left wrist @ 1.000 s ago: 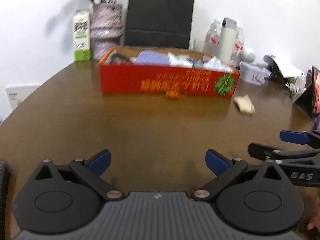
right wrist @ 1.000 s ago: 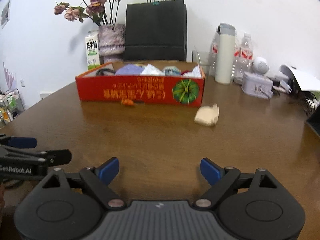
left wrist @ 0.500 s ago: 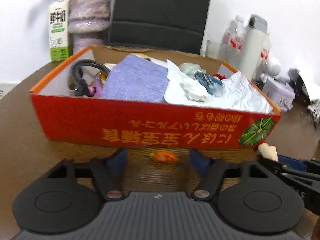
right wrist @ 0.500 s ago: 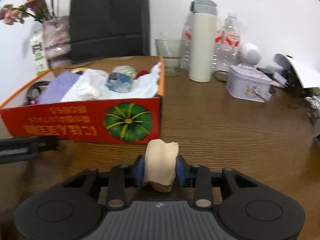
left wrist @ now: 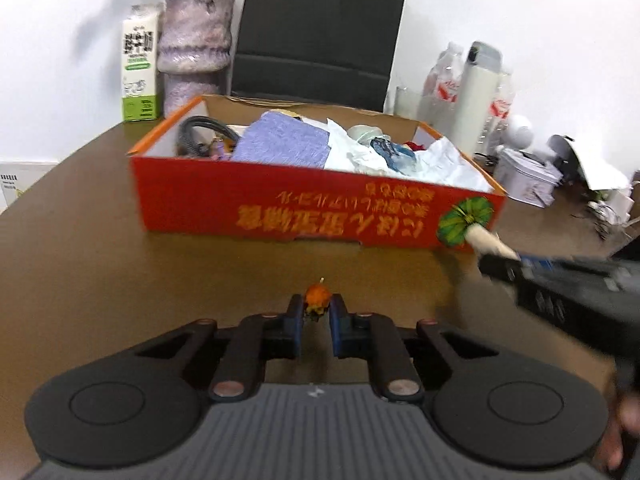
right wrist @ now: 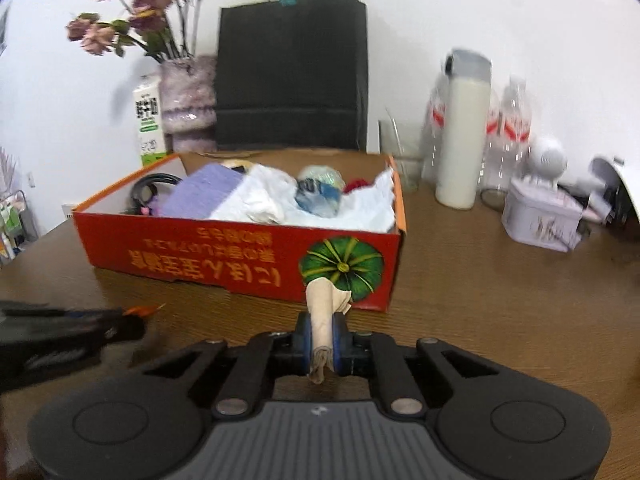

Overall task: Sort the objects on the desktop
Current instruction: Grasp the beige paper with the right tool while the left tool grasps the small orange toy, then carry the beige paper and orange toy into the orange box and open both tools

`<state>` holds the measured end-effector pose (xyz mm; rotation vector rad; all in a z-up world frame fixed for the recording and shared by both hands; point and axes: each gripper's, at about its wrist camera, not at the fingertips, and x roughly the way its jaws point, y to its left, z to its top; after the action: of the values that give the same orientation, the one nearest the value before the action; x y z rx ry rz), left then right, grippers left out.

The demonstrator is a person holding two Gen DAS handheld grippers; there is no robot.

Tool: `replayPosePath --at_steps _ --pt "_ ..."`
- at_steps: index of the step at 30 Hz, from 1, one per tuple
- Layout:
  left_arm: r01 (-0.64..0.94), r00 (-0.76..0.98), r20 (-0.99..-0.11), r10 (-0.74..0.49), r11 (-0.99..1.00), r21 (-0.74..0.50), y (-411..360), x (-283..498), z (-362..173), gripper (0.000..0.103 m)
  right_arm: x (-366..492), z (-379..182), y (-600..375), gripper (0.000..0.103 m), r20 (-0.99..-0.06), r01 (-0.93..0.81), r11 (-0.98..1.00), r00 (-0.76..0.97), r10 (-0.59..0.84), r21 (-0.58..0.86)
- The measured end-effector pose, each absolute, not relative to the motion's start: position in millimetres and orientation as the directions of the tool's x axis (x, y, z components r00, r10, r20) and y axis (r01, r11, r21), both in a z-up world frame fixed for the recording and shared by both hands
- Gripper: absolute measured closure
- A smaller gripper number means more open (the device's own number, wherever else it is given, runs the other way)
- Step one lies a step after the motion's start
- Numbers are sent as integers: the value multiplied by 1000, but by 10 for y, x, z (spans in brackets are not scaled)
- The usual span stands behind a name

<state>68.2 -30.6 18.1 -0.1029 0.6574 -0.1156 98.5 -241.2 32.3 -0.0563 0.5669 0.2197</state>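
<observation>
Left wrist view shows the left hand-held gripper (left wrist: 316, 322) closed narrow on a small orange trinket (left wrist: 317, 297), pinched between its blue pads just above the brown wooden desk (left wrist: 80, 264). To the right in that view the right hand-held gripper (left wrist: 498, 258) enters blurred, with a beige wad at its tip. Right wrist view shows the right hand-held gripper (right wrist: 322, 340) clamped on that crumpled beige paper (right wrist: 322, 312), which stands upright between the pads and rises in front of the green pumpkin print on the box. Low at the left edge of this view the other gripper's dark fingers carry the orange item. Beyond both lies the red cardboard box (right wrist: 240, 256), open on top, holding a black cable (right wrist: 154, 188), a purple cloth (right wrist: 204, 196), white crumpled paper (right wrist: 360, 208) and a bluish wrapper (right wrist: 318, 194). Behind the box stand a milk carton (right wrist: 150, 120), a purple vase (right wrist: 188, 100) with dried roses, and a black paper bag (right wrist: 292, 72) against the white wall. Right of the box are a clear glass (right wrist: 402, 160), a white thermos (right wrist: 464, 132), plastic water bottles (right wrist: 516, 120) and a pale lavender tin (right wrist: 540, 216).
</observation>
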Motion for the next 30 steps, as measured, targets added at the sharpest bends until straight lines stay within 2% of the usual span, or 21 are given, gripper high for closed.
replayPosePath --at_steps 7,14,17,24,30 --pt "95 807 -579 -118 993 -70 4 -141 286 90 250 394 -2201 94 -527 -265 958 802 281 108" --pt "143 830 -531 -172 985 -95 97 -634 465 89 -620 417 -1946 94 -537 -324 943 784 312 76" --pt "178 832 -520 -193 981 -79 81 -805 502 89 -903 488 -1971 94 -534 -300 954 802 268 28" --pt "225 851 -472 -231 972 -70 76 -957 664 89 -1195 824 -2263 94 -464 -222 975 862 204 16" --pt "212 853 -473 -218 975 -67 81 -798 668 89 -1041 902 -2382 94 -451 -203 979 872 191 21"
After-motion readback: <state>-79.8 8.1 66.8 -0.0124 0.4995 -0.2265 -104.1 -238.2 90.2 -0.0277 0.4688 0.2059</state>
